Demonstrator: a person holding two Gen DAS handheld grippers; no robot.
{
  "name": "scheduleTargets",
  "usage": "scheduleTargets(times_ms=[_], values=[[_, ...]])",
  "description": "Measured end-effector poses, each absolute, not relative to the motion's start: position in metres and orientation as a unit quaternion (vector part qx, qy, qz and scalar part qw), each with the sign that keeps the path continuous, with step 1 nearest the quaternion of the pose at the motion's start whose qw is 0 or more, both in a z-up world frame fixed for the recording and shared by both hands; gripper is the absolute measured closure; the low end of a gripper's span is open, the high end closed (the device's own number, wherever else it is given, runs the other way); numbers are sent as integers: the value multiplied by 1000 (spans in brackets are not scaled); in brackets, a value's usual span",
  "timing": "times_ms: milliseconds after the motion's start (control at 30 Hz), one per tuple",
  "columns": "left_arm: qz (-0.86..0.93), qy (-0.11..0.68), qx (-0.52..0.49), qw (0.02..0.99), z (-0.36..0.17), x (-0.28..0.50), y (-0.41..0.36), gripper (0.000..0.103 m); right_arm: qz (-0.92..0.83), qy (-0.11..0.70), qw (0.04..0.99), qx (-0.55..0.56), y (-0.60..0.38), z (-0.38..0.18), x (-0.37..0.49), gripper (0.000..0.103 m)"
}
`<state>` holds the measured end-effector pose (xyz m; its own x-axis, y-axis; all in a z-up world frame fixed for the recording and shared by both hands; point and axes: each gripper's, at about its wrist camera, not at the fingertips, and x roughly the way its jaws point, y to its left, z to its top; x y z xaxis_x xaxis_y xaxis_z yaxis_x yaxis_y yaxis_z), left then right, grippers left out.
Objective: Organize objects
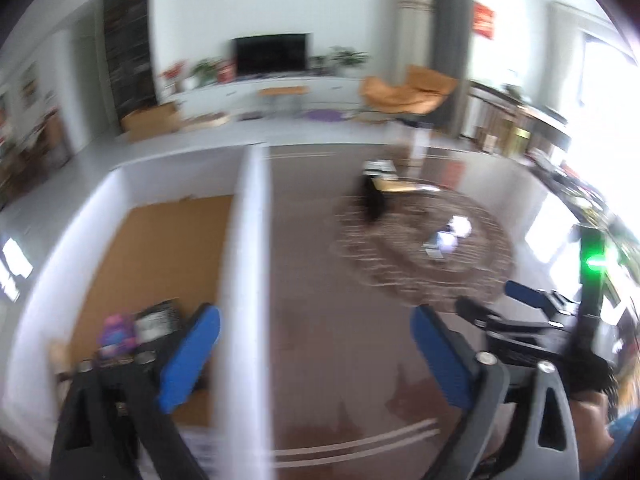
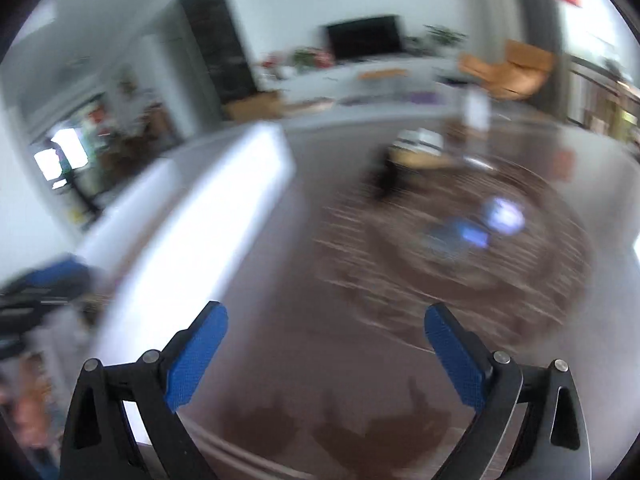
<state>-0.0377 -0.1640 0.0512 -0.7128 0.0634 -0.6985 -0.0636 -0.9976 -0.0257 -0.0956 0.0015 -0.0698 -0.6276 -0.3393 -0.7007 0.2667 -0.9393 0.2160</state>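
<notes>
Both the left hand-held gripper (image 1: 316, 354) and right hand-held gripper (image 2: 326, 354) were spread, holding nothing. Small objects (image 1: 136, 330) lay in the white box (image 1: 244, 240), just beside the left one's left finger.

Blue fingers (image 1: 192, 356), white box (image 1: 244, 264), brown striped mat (image 1: 400, 264).

A dark television (image 1: 272, 54) stands on a long white cabinet (image 1: 280, 90), with an orange chair (image 1: 408, 90) near its right end.
</notes>
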Motion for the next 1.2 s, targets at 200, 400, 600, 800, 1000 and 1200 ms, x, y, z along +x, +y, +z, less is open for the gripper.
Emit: scheduleTargets(times_ms=[200, 400, 600, 800, 1000, 1200], values=[[901, 11, -427, 72, -20, -78, -92, 2, -891, -32, 27, 452, 99, -110, -117, 4], [900, 44, -434, 14, -65, -124, -75, 2, -876, -16, 8, 482, 129, -141, -140, 3], [892, 59, -449, -4, -89, -150, -86, 0, -884, 8, 7, 467, 121, -143, -149, 0], [888, 6, -460, 14, -98, -163, -101, 0, -887, 8, 6, 461, 117, -141, -144, 0], [889, 6, -459, 12, -99, -163, -99, 0, -888, 9, 4, 459, 118, -140, -141, 0], [889, 6, -458, 11, -101, -164, -97, 0, -888, 10, 4, 459, 118, -141, -141, 0]])
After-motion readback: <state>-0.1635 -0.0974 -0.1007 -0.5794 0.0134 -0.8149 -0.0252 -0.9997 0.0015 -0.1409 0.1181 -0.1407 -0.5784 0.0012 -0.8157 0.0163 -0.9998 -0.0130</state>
